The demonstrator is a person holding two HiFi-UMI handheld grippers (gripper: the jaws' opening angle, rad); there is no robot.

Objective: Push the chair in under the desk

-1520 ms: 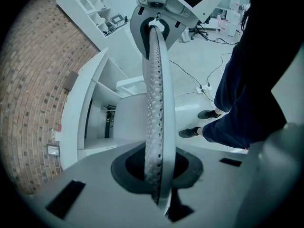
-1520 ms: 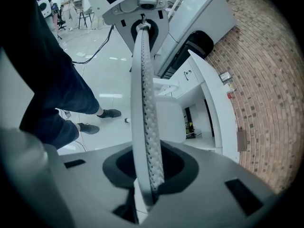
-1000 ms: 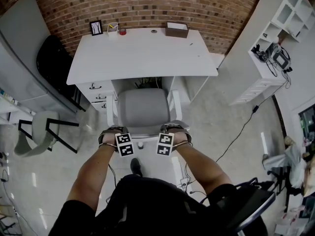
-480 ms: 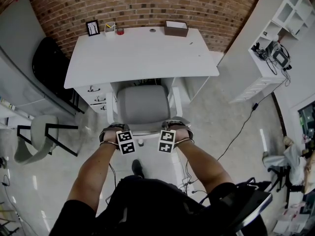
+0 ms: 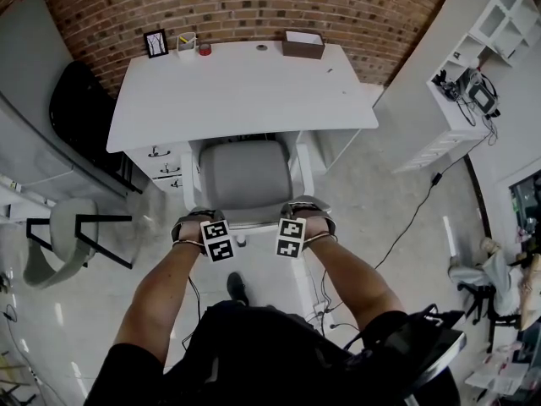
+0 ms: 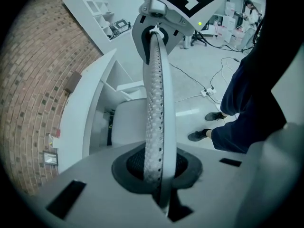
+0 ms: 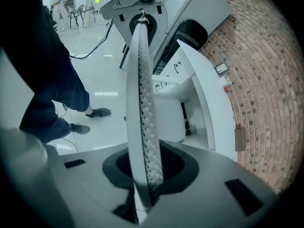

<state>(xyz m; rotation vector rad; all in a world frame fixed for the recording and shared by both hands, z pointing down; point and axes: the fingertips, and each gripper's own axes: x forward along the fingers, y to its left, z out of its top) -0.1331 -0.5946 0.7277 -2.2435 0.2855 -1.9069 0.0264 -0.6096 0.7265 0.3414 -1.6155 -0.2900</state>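
A grey chair [image 5: 246,178] stands at the white desk [image 5: 241,91], its seat partly in the knee gap. My left gripper [image 5: 199,225] and right gripper [image 5: 303,220] hold the top rim of the backrest side by side. In the left gripper view the perforated backrest rim [image 6: 154,99] runs between the jaws of the left gripper [image 6: 156,170], which are shut on it. The right gripper view shows the same backrest rim [image 7: 142,94] clamped in the right gripper [image 7: 149,167]. The fingertips are hidden in the head view.
On the desk's far edge stand a picture frame [image 5: 155,43], a cup [image 5: 186,45] and a brown box [image 5: 303,44]. Drawers [image 5: 161,163] flank the gap on the left. A stool [image 5: 63,235] stands left, white shelves [image 5: 456,83] right, and a cable [image 5: 414,218] crosses the floor.
The chair and both grippers have slid a little toward the desk, with the seat further into the gap. Both grips stay the same.
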